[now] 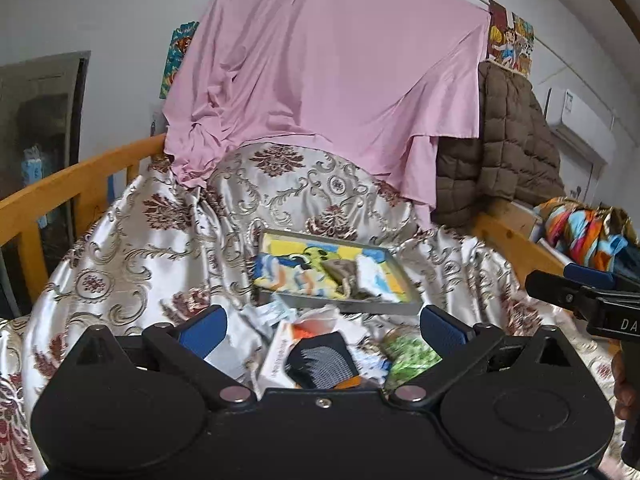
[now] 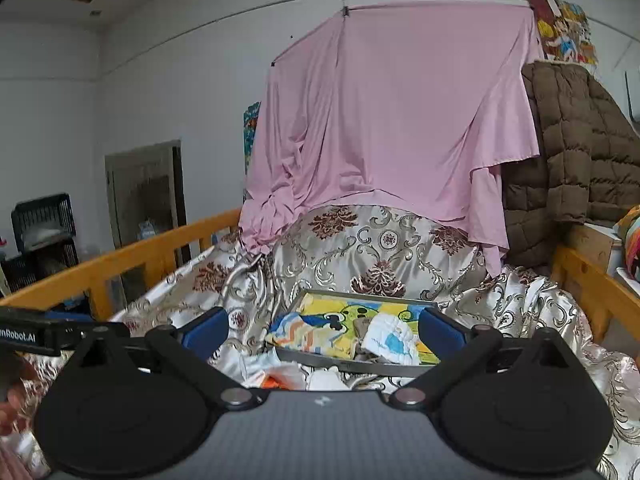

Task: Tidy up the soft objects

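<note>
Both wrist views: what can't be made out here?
- Loose pile, left wrist view: blurred, its near part behind the left hand-held gripper; items can't be named.
- Same pile, right wrist view: mostly hidden by the right hand-held gripper.
- Tray contents: crumpled, overlapping cloths; count unclear.
- Right hand-held gripper, left wrist view: cut off by the edge.

Looks like someone's bedroom at home: a wooden bed rail (image 2: 132,252), a shiny floral bedspread (image 2: 360,248), a pink sheet (image 1: 328,80) hung on the wall, a brown puffer jacket (image 1: 508,140), cartoon posters (image 2: 564,28).
</note>
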Demonstrator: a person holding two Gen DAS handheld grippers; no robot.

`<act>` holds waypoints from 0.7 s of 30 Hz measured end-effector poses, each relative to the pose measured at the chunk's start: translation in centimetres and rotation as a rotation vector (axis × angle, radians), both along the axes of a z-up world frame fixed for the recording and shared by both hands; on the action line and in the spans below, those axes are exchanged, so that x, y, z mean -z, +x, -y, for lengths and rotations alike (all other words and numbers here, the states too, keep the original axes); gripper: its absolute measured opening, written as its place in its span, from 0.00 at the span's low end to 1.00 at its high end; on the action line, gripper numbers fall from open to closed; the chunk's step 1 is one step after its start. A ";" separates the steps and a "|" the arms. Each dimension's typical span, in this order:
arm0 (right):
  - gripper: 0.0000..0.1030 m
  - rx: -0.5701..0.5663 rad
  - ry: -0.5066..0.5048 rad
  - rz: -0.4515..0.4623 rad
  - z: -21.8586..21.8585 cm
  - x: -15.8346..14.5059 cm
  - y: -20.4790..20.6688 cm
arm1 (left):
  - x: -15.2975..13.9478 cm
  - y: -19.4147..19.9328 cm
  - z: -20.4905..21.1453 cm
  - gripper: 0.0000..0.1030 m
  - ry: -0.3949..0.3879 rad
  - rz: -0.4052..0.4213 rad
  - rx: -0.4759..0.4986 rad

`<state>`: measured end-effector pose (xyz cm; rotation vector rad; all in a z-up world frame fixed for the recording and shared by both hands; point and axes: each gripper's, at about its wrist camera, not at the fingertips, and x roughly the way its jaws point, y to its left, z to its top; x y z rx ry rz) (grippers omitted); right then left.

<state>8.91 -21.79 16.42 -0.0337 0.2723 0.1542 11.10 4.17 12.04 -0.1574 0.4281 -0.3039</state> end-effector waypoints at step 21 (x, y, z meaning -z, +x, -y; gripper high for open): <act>1.00 0.035 -0.072 -0.067 -4.5 12.0 2.0 | 11.6 3.7 -1.5 0.99 0.132 -0.279 0.005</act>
